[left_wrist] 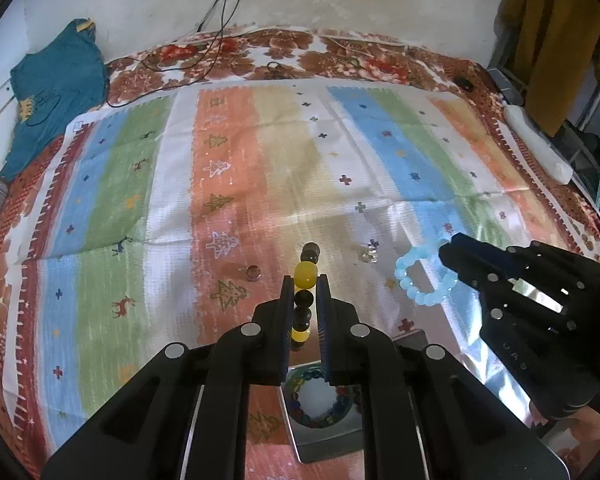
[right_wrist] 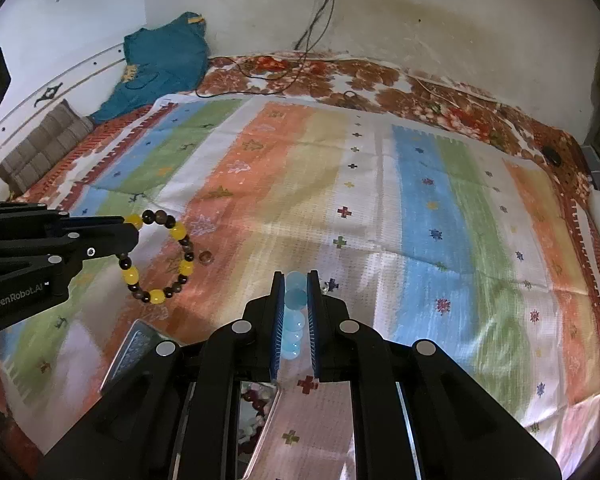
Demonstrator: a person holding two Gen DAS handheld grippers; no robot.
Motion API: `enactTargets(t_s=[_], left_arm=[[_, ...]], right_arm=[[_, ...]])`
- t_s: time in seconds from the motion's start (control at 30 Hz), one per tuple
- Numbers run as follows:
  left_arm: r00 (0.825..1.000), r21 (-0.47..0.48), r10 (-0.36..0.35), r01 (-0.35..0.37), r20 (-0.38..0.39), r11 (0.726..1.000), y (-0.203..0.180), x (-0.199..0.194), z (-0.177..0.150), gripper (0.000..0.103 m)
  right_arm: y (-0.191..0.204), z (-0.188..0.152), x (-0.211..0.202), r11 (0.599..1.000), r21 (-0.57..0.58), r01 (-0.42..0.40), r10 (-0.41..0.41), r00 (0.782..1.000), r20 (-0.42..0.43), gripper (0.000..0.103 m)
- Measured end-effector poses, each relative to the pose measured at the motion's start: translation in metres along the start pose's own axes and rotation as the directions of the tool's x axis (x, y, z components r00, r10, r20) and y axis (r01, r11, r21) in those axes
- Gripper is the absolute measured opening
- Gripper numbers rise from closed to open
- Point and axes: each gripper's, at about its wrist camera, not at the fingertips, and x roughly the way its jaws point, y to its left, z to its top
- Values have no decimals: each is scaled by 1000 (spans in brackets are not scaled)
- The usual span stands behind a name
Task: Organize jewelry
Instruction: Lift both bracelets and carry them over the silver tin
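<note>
My left gripper (left_wrist: 305, 280) is shut on a yellow-and-dark bead bracelet (left_wrist: 304, 276), held edge-on above the striped cloth; from the right wrist view the bracelet (right_wrist: 158, 258) hangs as a ring from the left gripper (right_wrist: 134, 236). My right gripper (right_wrist: 296, 280) is shut on a light blue bead bracelet (right_wrist: 294, 312); in the left wrist view that bracelet (left_wrist: 422, 274) hangs from the right gripper (left_wrist: 446, 252). A shiny metal tray (left_wrist: 320, 440) below the left gripper holds a multicoloured bead bracelet (left_wrist: 320, 400).
A small brown bead (left_wrist: 253, 272) and a clear bead (left_wrist: 369, 255) lie on the striped cloth (left_wrist: 260, 160). A second metal tray (right_wrist: 256, 420) sits under the right gripper. Blue cloth (left_wrist: 56, 80), cables (left_wrist: 204, 52) and a white bar (left_wrist: 540, 148) lie at the edges.
</note>
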Motion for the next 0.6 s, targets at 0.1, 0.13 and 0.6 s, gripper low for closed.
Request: enactTargets(t_s=[0.1, 0.13, 0.6], left_arm=[[1000, -1, 2, -2, 8, 1000, -2, -5, -2, 11], [1000, 2, -3, 3, 9, 1000, -3, -8, -3, 11], [999, 33, -44, 43, 31, 999, -14, -34, -23, 11]], right_arm=[[2, -3, -4, 1000, 1, -7, 7, 1000, 0, 12], [2, -4, -6, 1000, 2, -14, 14, 1000, 0, 12], [13, -16, -28, 998, -12, -55, 55, 998, 7, 12]])
